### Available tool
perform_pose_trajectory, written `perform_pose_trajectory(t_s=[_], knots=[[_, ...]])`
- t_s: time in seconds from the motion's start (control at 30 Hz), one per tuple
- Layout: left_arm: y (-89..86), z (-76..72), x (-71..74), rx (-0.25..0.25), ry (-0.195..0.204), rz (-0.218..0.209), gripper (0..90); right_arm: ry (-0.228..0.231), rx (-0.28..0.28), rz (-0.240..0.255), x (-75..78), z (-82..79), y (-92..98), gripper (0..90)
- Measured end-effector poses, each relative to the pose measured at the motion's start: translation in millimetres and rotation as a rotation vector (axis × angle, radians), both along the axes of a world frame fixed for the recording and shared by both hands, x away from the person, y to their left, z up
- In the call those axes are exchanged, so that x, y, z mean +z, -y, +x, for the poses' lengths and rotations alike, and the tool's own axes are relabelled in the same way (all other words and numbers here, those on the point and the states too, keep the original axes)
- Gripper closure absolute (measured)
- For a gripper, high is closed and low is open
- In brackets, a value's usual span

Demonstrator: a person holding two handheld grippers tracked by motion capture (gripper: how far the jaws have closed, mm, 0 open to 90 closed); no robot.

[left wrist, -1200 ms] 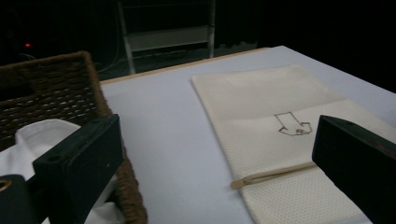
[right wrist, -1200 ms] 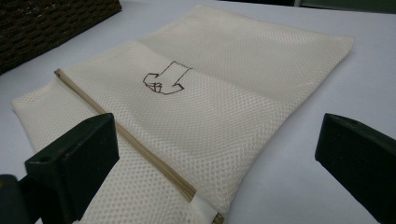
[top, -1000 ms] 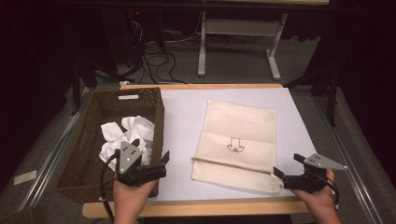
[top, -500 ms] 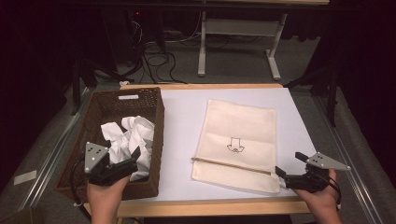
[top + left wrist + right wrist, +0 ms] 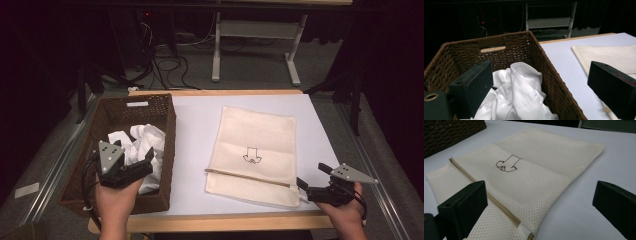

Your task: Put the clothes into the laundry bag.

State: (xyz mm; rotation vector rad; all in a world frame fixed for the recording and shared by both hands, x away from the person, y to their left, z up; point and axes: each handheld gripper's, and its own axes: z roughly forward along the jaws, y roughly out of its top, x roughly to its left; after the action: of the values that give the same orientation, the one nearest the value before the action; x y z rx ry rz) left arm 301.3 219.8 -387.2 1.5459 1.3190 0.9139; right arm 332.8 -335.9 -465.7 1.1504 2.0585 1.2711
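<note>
A brown wicker basket [image 5: 169,131] [image 5: 519,47] stands at the table's left with crumpled white cloth [image 5: 145,137] [image 5: 524,85] in it. My left gripper [image 5: 146,162] [image 5: 539,72] hovers open over the near part of the basket, just above the cloth, holding nothing. A cream mesh bag [image 5: 260,135] [image 5: 536,152] with a small printed mark lies flat mid-table, its zipper [image 5: 250,177] [image 5: 486,192] running along the near end. My right gripper [image 5: 311,176] [image 5: 540,188] stands open at the bag's near right corner, low over the table, with its jaws straddling the zipper's end.
The white table top [image 5: 195,125] [image 5: 599,165] has bare room between basket and bag and to the bag's right. Its wooden near edge [image 5: 225,222] lies close to both hands. Beyond the table stand a metal desk frame [image 5: 250,35] and floor cables [image 5: 170,55].
My left gripper has moved left from the basket's near right corner to over the cloth inside the basket. The right gripper has hardly shifted.
</note>
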Motion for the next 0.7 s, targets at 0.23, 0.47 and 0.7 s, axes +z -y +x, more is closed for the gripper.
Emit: perform_pose_trajectory(t_s=[0.23,0.47,0.7], knots=[[-2.5,24.8,-7.8,0.012,-0.058,-0.031,8.4,-0.012,0.038,0.014,-0.9,-0.9,-3.5,0.5],[-8.8,48.7,-12.2,0.029,-0.096,-0.048,8.3,-0.012,0.041,0.013,-1.4,-1.2,-4.0,0.5],[-17.6,71.5,-14.7,0.035,-0.186,-0.087,8.4,-0.025,0.048,0.007,-3.8,0.0,-5.0,0.5]])
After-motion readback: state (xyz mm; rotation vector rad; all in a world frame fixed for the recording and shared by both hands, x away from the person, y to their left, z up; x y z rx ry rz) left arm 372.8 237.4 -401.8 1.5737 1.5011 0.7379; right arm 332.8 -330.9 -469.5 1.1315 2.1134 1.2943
